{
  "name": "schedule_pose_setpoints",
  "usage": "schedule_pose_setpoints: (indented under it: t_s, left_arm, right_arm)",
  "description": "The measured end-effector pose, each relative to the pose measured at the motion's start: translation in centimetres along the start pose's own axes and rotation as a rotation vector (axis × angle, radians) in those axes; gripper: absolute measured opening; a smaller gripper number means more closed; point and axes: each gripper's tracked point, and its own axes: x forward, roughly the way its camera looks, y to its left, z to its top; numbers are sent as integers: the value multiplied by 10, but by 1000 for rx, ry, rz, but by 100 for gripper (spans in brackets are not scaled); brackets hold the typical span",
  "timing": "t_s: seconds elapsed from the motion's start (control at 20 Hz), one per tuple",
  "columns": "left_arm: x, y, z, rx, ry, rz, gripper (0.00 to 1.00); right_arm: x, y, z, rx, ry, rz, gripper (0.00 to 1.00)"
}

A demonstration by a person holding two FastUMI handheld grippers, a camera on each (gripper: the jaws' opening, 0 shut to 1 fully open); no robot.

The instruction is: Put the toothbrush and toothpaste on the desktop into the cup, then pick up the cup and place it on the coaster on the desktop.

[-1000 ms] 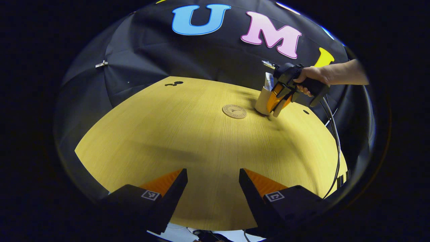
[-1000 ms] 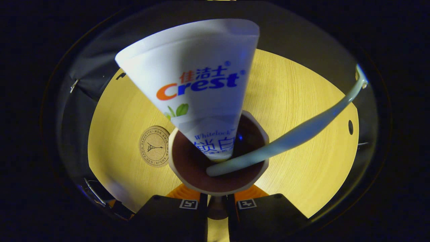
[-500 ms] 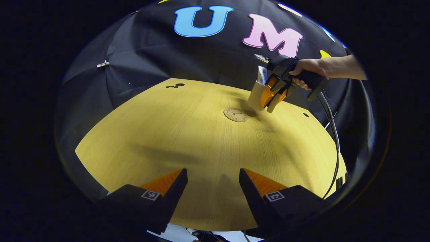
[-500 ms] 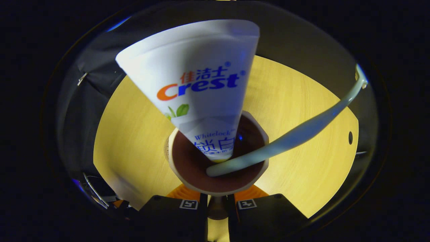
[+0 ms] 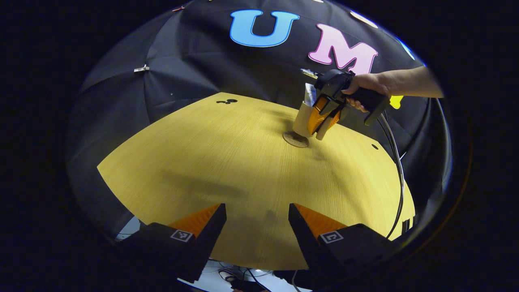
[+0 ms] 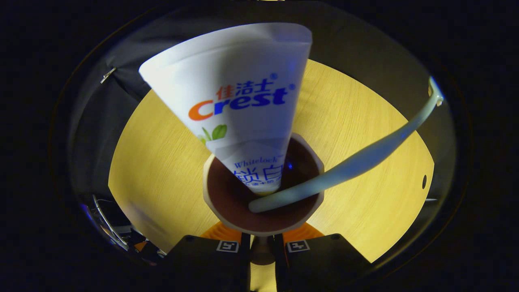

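We are on the last step: our right gripper (image 5: 320, 125) pinches the cup (image 5: 302, 119), with the toothpaste (image 6: 239, 105) and toothbrush (image 6: 357, 162) standing inside, right over the coaster (image 5: 295, 140) toward the far edge of the tabletop (image 5: 227, 170). Whether it rests there yet, we cannot tell. Our left gripper (image 5: 257, 219) hangs spread and empty near the front edge. Next we judge a level lowering, then release.
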Motion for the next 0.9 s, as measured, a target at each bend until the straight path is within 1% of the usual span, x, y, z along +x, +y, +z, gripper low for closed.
schedule_pose_setpoints:
  t_s: [0.25,0.45,0.5,0.55,0.6,0.65,0.7,0.75,0.8,0.85,0.9]
  left_arm:
    - [-4,4,2,18,-8,8,98]
    - [-4,8,11,-2,-25,16,98]
    - [-5,8,14,-4,-28,16,98]
    - [-4,9,15,-3,-30,17,98]
    - [-6,9,16,1,-32,18,98]
    - [-6,8,16,7,-31,17,98]
    - [-7,8,16,13,-31,15,98]
    - [-7,8,17,19,-32,14,98]
    - [-8,7,18,27,-32,13,98]
    - [-10,6,19,34,-32,13,98]
    - [-13,5,20,41,-32,13,98]
  right_arm:
    - [10,9,-11,-35,34,-20,28]
    - [15,10,-10,-34,36,-28,28]
    - [15,9,-12,-29,41,-29,22]
    - [16,8,-13,-29,44,-30,29]
    - [17,10,-12,-32,48,-26,24]
    - [17,14,-12,-35,47,-21,31]
    - [14,15,-12,-40,42,-22,33]
    - [13,16,-12,-39,38,-16,38]
    - [10,19,-12,-33,36,-5,38]
    - [7,21,-10,-28,27,-1,51]
    - [3,21,-9,-24,17,3,62]
